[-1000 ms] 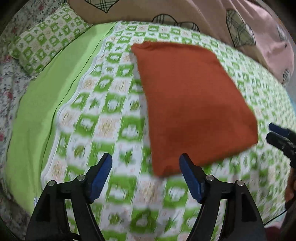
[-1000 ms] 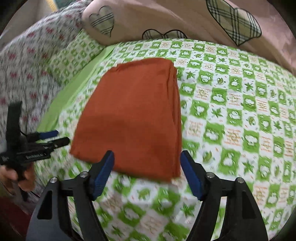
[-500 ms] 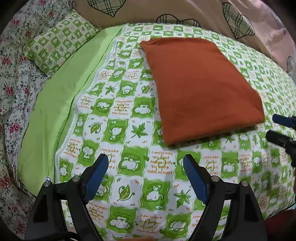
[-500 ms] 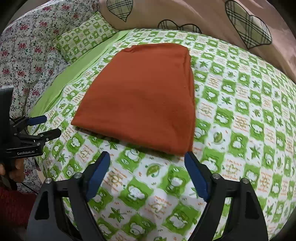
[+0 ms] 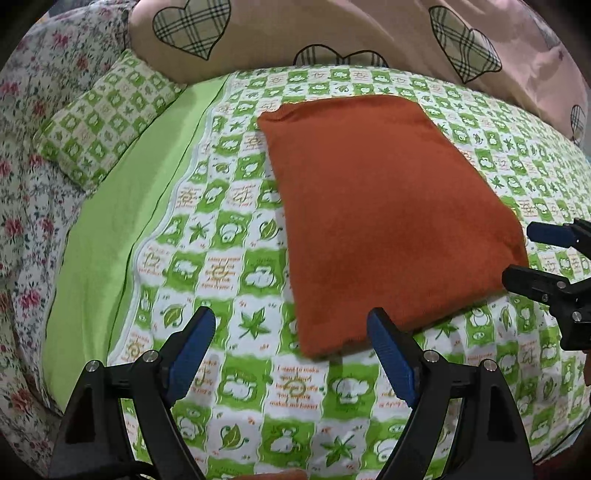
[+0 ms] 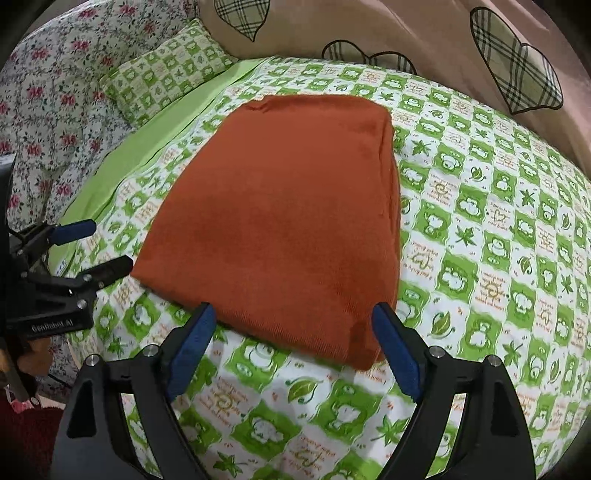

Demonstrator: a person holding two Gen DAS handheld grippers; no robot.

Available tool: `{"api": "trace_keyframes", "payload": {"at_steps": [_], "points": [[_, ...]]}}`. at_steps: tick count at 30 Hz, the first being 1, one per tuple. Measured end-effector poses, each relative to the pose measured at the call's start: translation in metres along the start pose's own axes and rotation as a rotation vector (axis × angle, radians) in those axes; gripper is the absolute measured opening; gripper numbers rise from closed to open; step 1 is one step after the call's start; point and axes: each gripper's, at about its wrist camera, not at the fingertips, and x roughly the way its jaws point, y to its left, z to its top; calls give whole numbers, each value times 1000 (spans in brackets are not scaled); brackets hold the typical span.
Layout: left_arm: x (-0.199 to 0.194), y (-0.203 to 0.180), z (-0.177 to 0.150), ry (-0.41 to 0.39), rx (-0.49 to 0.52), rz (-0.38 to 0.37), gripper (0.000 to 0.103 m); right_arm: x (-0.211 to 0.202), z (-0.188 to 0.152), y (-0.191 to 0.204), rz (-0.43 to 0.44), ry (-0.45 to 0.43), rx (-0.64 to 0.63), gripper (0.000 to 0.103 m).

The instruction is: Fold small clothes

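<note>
Bed with green-checked sheet (image 5: 229,266). Rust-orange garment (image 5: 388,221), already folded to a flat rectangle, lies mid-sheet, its far edge toward the heart-print quilt (image 5: 332,33). Left tongs (image 5: 291,350) hover off its near left corner, right tongs (image 6: 293,349) over its near edge; both spread wide, nothing between them. Risks, as judged: pinching one layer only would peel the fold open; grabbing the sheet underneath would drag the garment askew.

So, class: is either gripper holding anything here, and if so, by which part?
Nothing is held. The left gripper and right gripper both stand open, off the folded orange cloth lying on the bedsheet.
</note>
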Motion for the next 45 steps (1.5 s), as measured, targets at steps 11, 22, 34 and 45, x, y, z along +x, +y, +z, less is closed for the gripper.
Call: {"api": "trace_keyframes", "payload": {"at_steps": [11, 22, 34, 45], "points": [[8, -2, 29, -9, -31, 9, 85, 4, 21, -7, -11, -17, 12, 89], [17, -6, 38, 11, -36, 22, 86, 11, 32, -7, 3, -8, 15, 89], [15, -7, 39, 2, -41, 14, 87, 12, 36, -13, 9, -14, 33, 90], [14, -11, 38, 0, -37, 10, 87, 15, 39, -15, 14, -11, 36, 90]]}}
